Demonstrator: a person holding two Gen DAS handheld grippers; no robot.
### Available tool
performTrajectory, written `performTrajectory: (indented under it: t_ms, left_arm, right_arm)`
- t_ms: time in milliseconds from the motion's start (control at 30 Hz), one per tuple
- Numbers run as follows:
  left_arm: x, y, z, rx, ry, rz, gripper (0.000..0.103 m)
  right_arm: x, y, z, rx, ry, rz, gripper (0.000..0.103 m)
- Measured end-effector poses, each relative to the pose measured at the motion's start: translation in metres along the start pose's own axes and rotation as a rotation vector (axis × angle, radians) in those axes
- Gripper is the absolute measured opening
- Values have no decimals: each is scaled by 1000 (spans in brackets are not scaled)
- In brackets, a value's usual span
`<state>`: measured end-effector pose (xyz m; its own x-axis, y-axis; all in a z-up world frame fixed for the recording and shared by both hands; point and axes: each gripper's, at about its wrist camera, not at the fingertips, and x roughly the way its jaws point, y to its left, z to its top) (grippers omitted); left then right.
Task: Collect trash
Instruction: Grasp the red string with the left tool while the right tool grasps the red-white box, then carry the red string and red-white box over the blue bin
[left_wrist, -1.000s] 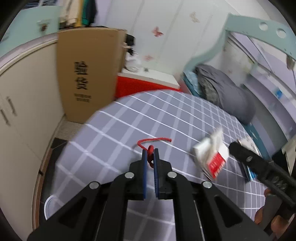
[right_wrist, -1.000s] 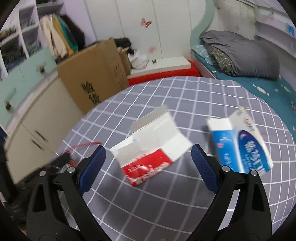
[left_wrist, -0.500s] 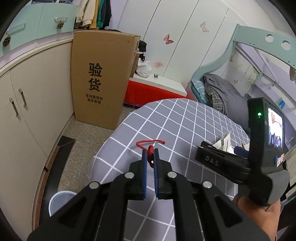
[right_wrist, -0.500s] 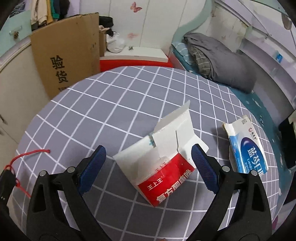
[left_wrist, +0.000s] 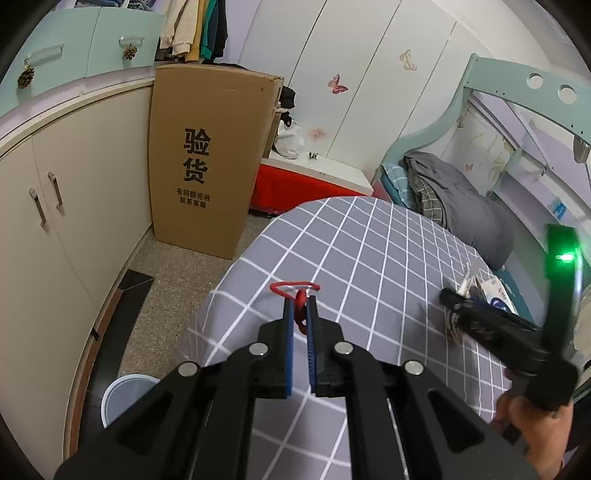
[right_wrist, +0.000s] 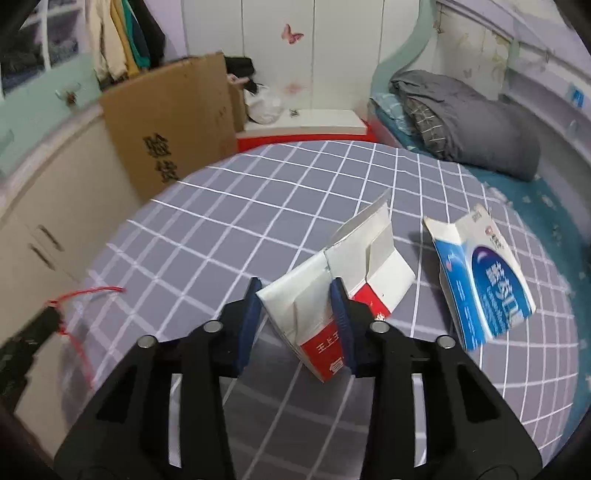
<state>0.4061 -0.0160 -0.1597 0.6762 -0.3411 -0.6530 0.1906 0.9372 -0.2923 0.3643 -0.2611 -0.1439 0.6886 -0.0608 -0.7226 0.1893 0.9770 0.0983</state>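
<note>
My left gripper (left_wrist: 300, 306) is shut on a red string (left_wrist: 293, 287) and holds it above the table's left edge; the string also shows in the right wrist view (right_wrist: 86, 293). My right gripper (right_wrist: 297, 295) is shut on the near part of a flattened red and white carton (right_wrist: 332, 291) that lies on the grey checked tablecloth (right_wrist: 258, 206). A blue and white carton (right_wrist: 484, 288) lies on the cloth just right of it, apart from the gripper. The right gripper (left_wrist: 458, 299) shows at the right of the left wrist view.
A white bin (left_wrist: 123, 397) stands on the floor below the table's left edge. A tall cardboard box (left_wrist: 207, 162) leans by cream cupboards (left_wrist: 55, 221). A bed with grey bedding (right_wrist: 465, 122) lies behind the table, and a red and white bench (left_wrist: 310, 181) stands at the wall.
My right gripper has closed from wide open onto the red and white carton. My left gripper has drawn back towards the table's left edge with the string, bringing the bin into view.
</note>
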Motion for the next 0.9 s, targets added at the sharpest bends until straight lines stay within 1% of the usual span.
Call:
performTrajectory:
  t_ms: [67,167,200,333,467,567,600,733,800,900]
  left_arm:
    - [-6,1,-4,-3,-1,-1,6]
    - [-16,2,-7,-8,-7,1,6]
    - [-22,3,-8,-11,-8,-1,6]
    - [-42,12,-11,-22,-21,4,6]
    - [-64,25,-15,-30,-48,26,6]
    - [-81,40,-19,-49,-63,46,6]
    - [-85,43,-20,-55,-65,50,6]
    - [-101,66,-26,-81,-75,84,6]
    - [-109,80,-29,-98,-78,102,6]
    - [-120,105,-34,-132,-82,134,6]
  right_arm:
    - [-16,-2,-3,28,-4,70,19]
    - [-29,1,-6,64,11,176,13]
    - [-35,3,-8,65,8,199,12]
    - [-50,16,-12,63,-5,238,12]
    - [-60,32,-21,55,16,303,12]
    - [-68,50,-26,37,26,359,12]
    - [-71,59,-29,33,35,397,12]
    - [-81,94,-37,-19,58,470,12]
    - [-85,116,-43,-47,75,519,11]
    - [-87,153,-52,-99,96,569,11]
